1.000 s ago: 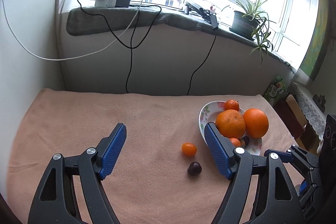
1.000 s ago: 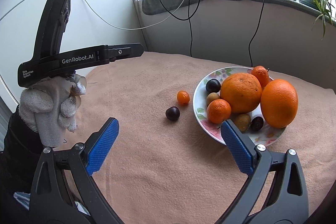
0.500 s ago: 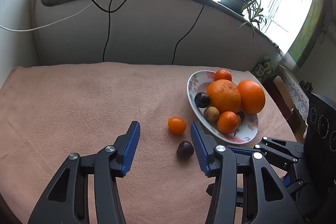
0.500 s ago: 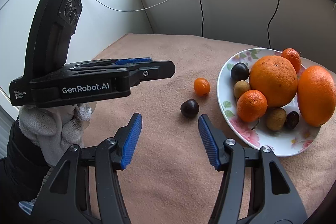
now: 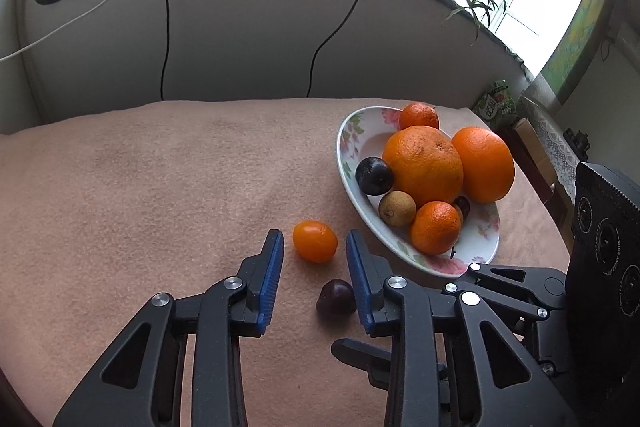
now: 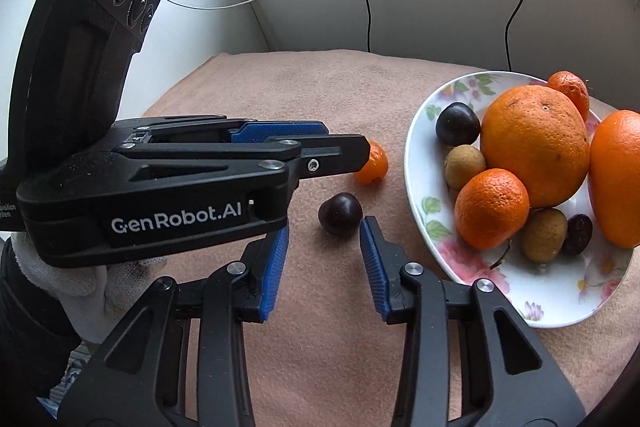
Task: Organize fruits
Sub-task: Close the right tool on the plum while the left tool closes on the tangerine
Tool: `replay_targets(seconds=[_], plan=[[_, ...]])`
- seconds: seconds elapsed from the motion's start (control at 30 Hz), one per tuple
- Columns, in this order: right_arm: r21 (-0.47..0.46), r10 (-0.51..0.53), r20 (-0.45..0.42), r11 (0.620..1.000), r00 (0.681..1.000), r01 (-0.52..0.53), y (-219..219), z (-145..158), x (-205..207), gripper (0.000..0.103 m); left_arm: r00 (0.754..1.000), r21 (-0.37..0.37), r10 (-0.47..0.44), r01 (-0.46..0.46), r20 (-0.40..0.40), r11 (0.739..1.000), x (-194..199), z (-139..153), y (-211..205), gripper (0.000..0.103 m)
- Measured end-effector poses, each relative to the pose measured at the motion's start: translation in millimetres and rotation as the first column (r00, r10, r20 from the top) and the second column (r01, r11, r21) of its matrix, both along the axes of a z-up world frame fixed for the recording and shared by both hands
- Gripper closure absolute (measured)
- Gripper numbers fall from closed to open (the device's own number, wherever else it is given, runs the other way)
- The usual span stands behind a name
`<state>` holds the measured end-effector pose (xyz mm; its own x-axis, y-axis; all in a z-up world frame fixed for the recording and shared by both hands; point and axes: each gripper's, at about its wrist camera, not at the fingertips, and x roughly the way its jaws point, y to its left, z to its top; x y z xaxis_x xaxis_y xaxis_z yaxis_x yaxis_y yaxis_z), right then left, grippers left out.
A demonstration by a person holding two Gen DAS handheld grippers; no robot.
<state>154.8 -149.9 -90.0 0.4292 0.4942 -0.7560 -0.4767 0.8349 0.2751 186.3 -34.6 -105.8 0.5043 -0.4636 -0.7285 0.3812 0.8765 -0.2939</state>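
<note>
On the worktop [image 5: 140,187], the left gripper [image 5: 314,251] has just been narrowing its jaws; the small orange fruit [image 5: 315,241] lies just ahead between the tips, untouched. The right gripper [image 6: 324,241], jaws likewise closing in, has the dark round fruit [image 6: 340,213] just ahead, not yet gripped. The plate [image 6: 560,307] sits close right; open cloth left.
</note>
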Motion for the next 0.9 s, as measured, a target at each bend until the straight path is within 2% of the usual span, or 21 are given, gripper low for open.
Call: replay_targets(seconds=[0.43,0.57,0.7,0.9], plan=[[-0.04,-0.006,0.029,0.999,1.0,0.008,11.6,-0.7,13.5,0.073,0.999,0.0,-0.017,0.017,-0.052,1.0,15.0,-15.4,-6.5,0.072],[-0.058,-0.008,0.035,0.998,0.999,0.01,13.8,-0.8,13.0,0.073,0.998,-0.015,-0.021,0.02,-0.065,1.0,17.9,-18.5,-6.6,0.078],[-0.078,-0.008,0.047,0.997,0.999,0.012,18.9,-0.1,5.1,0.074,0.998,-0.028,-0.018,0.016,-0.066,0.999,18.4,-18.3,-5.4,0.078],[-0.092,-0.027,0.047,0.995,0.999,0.031,21.1,-3.4,5.7,0.083,0.998,-0.054,0.019,-0.022,-0.062,0.998,18.2,-15.3,10.8,0.078]])
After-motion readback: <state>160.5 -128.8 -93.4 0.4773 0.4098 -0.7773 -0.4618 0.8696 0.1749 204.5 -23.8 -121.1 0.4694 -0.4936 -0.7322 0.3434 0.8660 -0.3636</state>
